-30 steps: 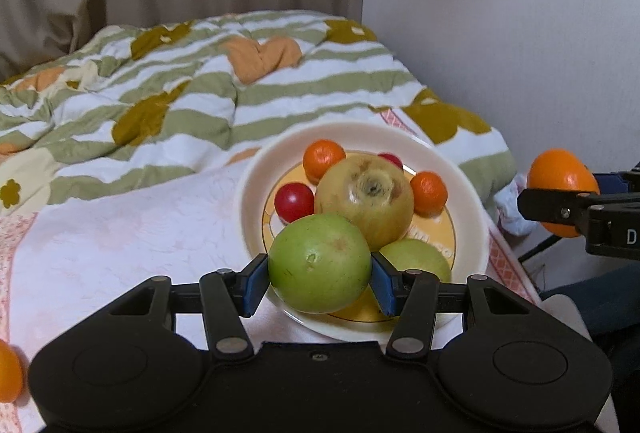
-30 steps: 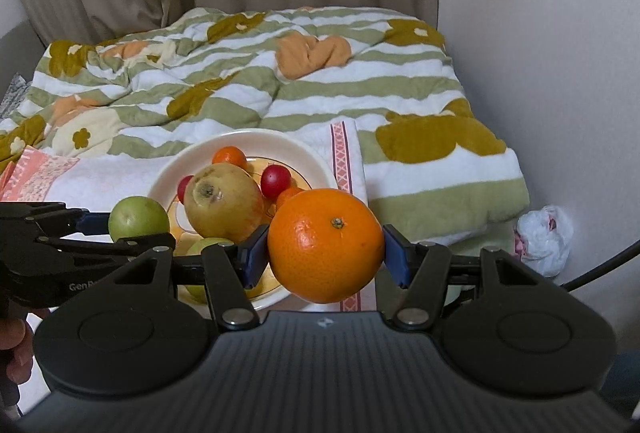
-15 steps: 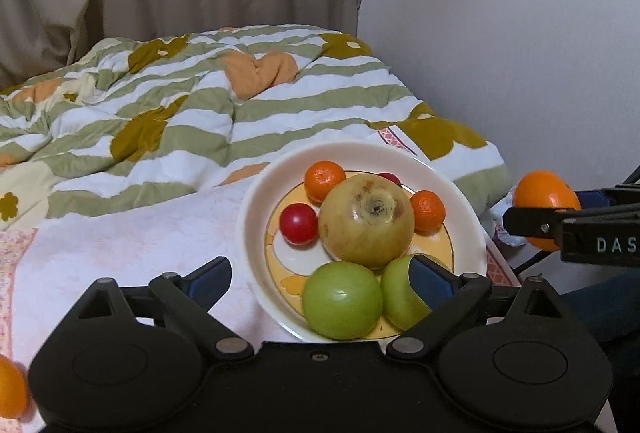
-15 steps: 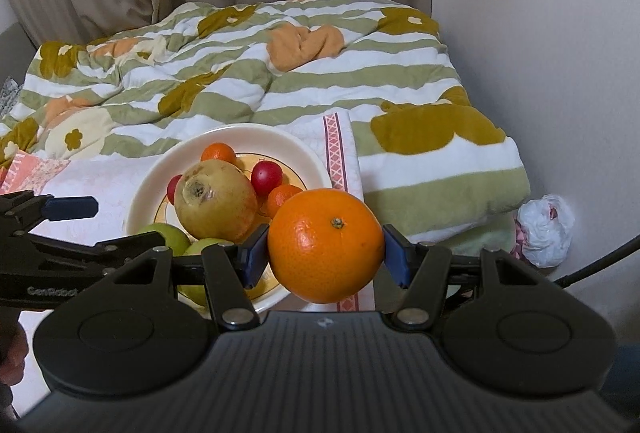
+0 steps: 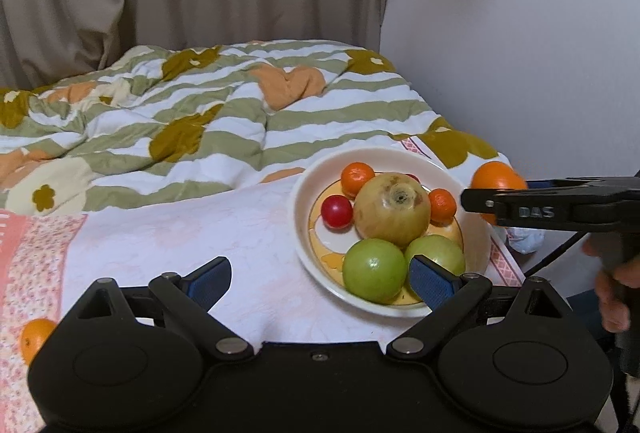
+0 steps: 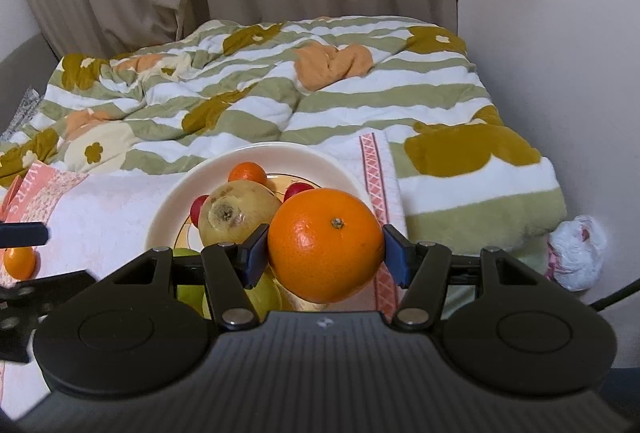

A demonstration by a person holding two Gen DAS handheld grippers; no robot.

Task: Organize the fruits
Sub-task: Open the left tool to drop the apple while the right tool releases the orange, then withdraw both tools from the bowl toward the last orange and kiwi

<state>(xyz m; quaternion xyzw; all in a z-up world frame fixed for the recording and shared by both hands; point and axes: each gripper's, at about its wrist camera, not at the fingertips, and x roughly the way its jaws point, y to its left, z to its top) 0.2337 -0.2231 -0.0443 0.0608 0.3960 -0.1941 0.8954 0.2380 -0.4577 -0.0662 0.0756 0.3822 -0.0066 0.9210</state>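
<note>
- Since a second ago the left gripper (image 5: 320, 279) let go of the green apple (image 5: 374, 270): its jaws have just been opening, they now stand wide with nothing between them, and it has backed off toward the left of the plate (image 5: 472, 233).
- That apple now sits on the near side of the plate, touching a second green fruit (image 5: 438, 253) and the big yellowish pear-looking fruit (image 5: 392, 209). So I'd call that drop-off done.
- Left to right in the left view: a small orange (image 5: 34, 335) lies loose on the pink cloth (image 5: 160, 233) at the far left edge, well apart from the plate, so probably one more to fetch.
- Then the plate, also holding a red cherry tomato (image 5: 337, 211) and two small tangerines, one at the back (image 5: 357, 177) and one on the right (image 5: 442, 206).
- Far right: the right gripper (image 6: 324, 253) is clamped on a big orange (image 6: 325, 245), holding it in the air over the plate's right side. My guess is it goes down next, though the plate's getting crowded and it could roll.
- Writing-wise, "DAS" is readable on the side of the right gripper; the letters on the pink cloth's edge are too cut off to read.
</note>
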